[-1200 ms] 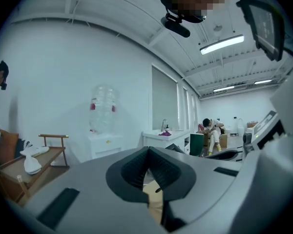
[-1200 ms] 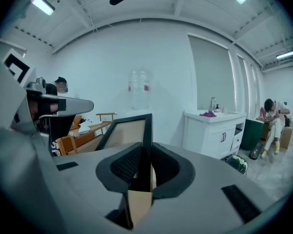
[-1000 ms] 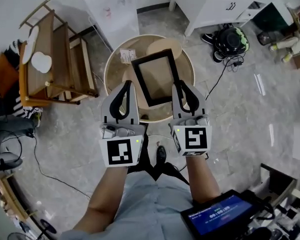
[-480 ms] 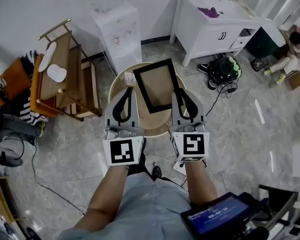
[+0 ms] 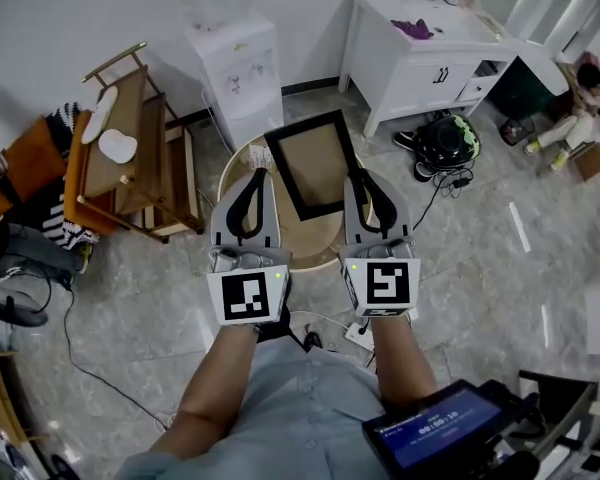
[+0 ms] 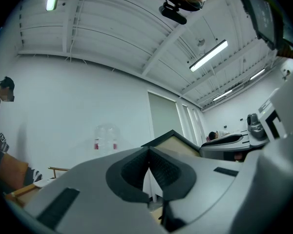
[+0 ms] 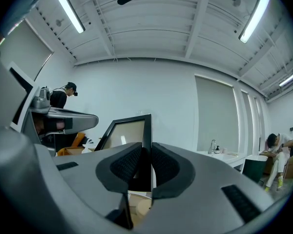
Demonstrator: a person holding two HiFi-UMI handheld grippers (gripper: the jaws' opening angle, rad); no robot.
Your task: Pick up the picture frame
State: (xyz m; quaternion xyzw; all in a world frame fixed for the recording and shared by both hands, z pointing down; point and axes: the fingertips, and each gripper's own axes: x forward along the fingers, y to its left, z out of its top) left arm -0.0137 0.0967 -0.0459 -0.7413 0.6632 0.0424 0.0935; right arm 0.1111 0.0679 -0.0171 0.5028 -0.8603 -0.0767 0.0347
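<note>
Here the right gripper (image 5: 358,176) is clamped on the frame (image 5: 315,165). In the right gripper view its two pads press the frame's (image 7: 127,130) black right edge from both sides, and that edge runs up past the tips of the right gripper (image 7: 146,152). From there the frame leans away to that gripper's left, with its pale panel in view.

The left gripper (image 5: 257,175) has its jaws together. In the left gripper view the pads meet at the tips of the left gripper (image 6: 148,152), with nothing between them. The frame (image 6: 178,143) shows beyond them, to that gripper's right. In the head view this gripper lies just beside the frame's left edge; whether it touches the edge cannot be told.

So the frame sits between the two grippers and reaches ahead of both. It is held by its right side only. Beneath the grippers and the frame is a round table (image 5: 315,240), and the frame's far end reaches past the table's far rim.

A white dispenser (image 5: 236,66) stands farther ahead of the left gripper. A wooden cart (image 5: 130,163) stands well off to that gripper's left. A white cabinet (image 5: 420,48) stands ahead and to the right of the right gripper, with a black bag (image 5: 446,140) on the floor near it.
</note>
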